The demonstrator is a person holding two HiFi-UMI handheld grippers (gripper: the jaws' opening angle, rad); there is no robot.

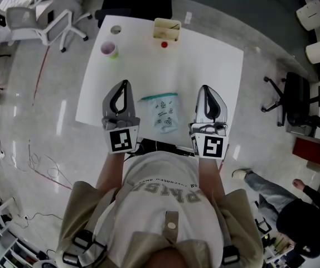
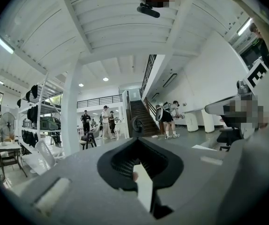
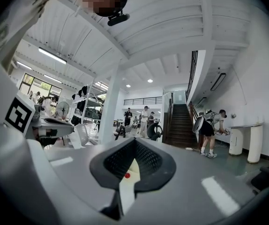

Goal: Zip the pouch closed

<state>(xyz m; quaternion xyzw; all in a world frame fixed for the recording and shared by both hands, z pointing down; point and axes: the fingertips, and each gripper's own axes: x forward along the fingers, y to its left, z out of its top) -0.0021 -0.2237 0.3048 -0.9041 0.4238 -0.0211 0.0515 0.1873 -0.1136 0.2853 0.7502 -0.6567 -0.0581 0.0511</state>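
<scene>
- My left hand-held gripper [image 1: 125, 85] and right hand-held gripper [image 1: 205, 89] both have their jaws pressed together, gripping nothing.
- The pouch [image 1: 164, 111] lies flat on the white worktop [image 1: 210, 60] between them.
- Farther off stand a cup [image 1: 110, 49] and a box [image 1: 166, 29].

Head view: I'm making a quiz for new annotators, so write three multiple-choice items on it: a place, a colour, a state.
1. Where is the pouch? A) on the table between the left gripper and the right gripper; B) on the floor; C) on a chair.
2. What colour is the small object beside the beige box? A) blue; B) red; C) black.
3. How do both grippers' jaws stand? A) wide open; B) shut on the pouch; C) shut, empty.
1 A: it lies flat between them. 2 B: red against the white top. 3 C: each gripper view shows jaws together, nothing gripped.
</scene>
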